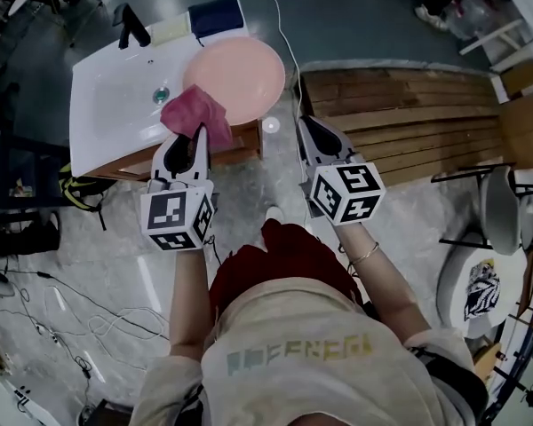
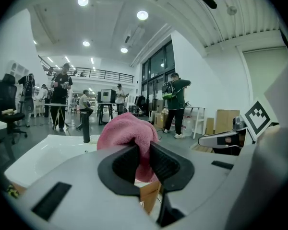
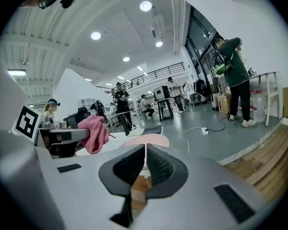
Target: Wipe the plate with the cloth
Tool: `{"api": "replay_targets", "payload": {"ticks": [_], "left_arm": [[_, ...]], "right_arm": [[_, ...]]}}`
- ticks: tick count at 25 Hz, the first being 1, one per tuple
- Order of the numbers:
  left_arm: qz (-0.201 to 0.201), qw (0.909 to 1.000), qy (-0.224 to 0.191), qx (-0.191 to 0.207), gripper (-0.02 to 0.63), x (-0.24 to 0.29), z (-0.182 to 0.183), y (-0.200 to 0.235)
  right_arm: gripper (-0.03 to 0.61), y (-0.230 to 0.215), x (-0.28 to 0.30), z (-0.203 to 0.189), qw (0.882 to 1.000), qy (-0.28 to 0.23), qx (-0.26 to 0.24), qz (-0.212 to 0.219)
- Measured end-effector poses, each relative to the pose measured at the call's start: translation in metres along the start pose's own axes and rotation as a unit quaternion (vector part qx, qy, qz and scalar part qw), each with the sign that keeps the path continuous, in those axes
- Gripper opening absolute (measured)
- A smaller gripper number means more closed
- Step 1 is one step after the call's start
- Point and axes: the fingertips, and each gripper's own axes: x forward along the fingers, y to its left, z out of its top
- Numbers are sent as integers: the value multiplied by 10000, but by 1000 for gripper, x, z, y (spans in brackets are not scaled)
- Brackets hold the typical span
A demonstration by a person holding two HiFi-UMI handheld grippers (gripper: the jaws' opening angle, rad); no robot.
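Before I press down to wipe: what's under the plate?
The plate sits on the right end of the white sink, above a wooden cabinet. How it is supported underneath is hidden by the plate itself. The cloth, held in the left gripper, covers its near-left rim.

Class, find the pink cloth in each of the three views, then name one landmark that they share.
Head view: upper centre-left, cloth in the left gripper.
Left gripper view: centre, between the jaws.
Right gripper view: left of centre.
Shared landmark: the white sink.
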Motion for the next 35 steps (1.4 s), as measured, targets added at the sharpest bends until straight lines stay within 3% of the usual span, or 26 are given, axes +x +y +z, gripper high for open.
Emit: {"api": "replay_targets", "payload": {"ticks": [18, 27, 35], "left_arm": [[1, 9998, 134, 141, 66, 81, 19, 23], [-417, 9989, 164, 103, 66, 141, 27, 48], [-925, 9952, 301, 57, 66, 193, 26, 69]], "right_arm": [[39, -47, 75, 10, 9992, 351, 127, -162], [40, -58, 124, 13, 9973, 645, 128, -316], [41, -69, 162, 4, 9933, 868, 458, -614]]}}
